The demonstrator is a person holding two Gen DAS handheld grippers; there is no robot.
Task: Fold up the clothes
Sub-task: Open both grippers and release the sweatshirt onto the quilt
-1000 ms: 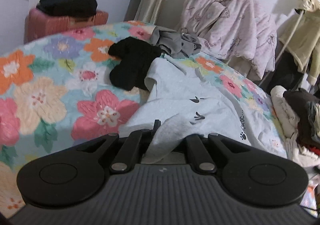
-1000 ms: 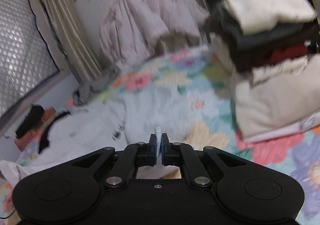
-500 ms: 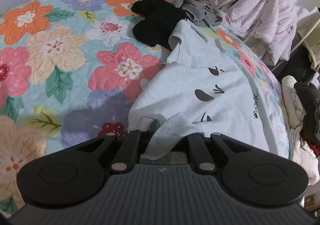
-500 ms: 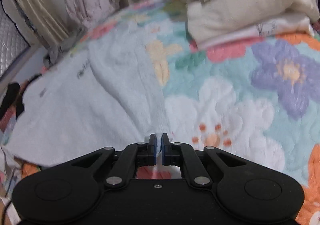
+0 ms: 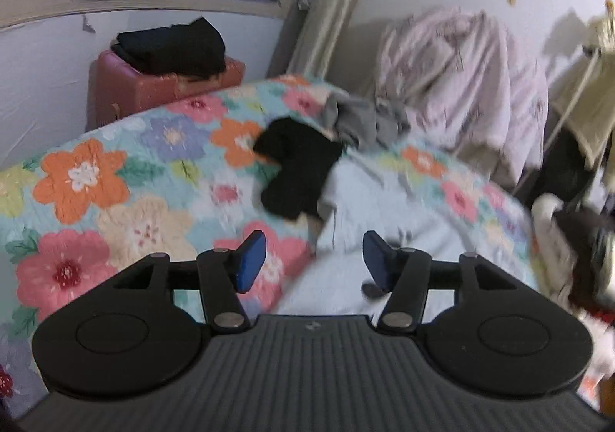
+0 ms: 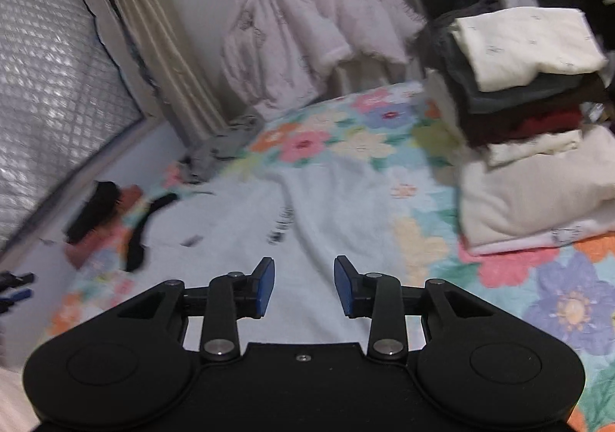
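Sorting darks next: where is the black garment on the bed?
In the left wrist view the black garment lies mid-frame on the floral quilt, between the grey clothes and the pale blue shirt.

The right gripper (image 6: pixel 303 286) is opening (nothing between its jaws) above the pale blue shirt (image 6: pixel 307 209).

No readable text anywhere. The light blue shirt (image 6: pixel 315 209) ahead of the right tool carries a dark printed line, too blurred to make out. From the left tool's view the same shirt (image 5: pixel 384 201) shows only a dark smudge of print near the right pad, unreadable. A small mark on the left tool's body is too tiny to read.
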